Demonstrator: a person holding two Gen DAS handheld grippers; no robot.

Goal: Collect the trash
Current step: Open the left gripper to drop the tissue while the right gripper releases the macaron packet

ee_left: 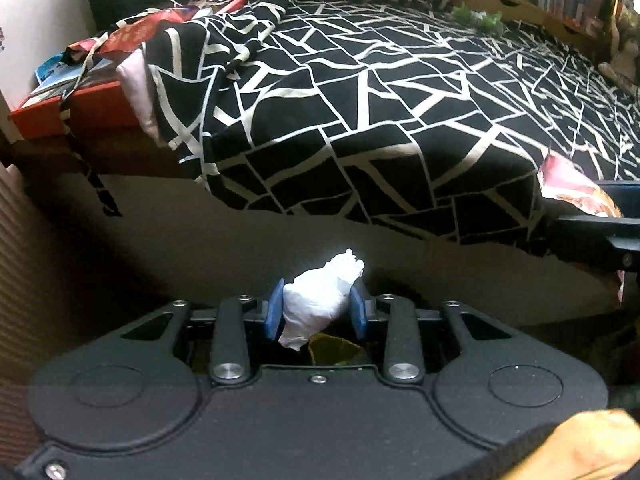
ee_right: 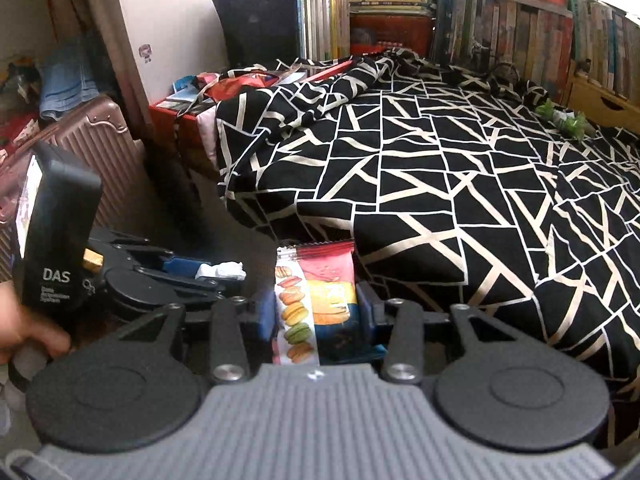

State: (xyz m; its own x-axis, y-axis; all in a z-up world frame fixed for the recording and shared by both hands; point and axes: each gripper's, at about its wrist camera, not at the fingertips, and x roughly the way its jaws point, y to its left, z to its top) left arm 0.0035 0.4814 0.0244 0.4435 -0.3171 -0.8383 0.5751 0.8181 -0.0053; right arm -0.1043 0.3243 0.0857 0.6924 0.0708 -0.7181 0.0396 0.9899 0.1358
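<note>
A lived-in home bedroom. A bed (ee_right: 440, 168) under a black quilt with white geometric lines fills the room, with rows of books (ee_right: 400, 4) stacked along the wall behind it. A ribbed pink suitcase (ee_right: 100, 152) stands beside the bed.

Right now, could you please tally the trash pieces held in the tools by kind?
White crumpled tissue, in the left tool: 1
Macaron snack wrapper, in the right tool: 1
Total: 2
</note>
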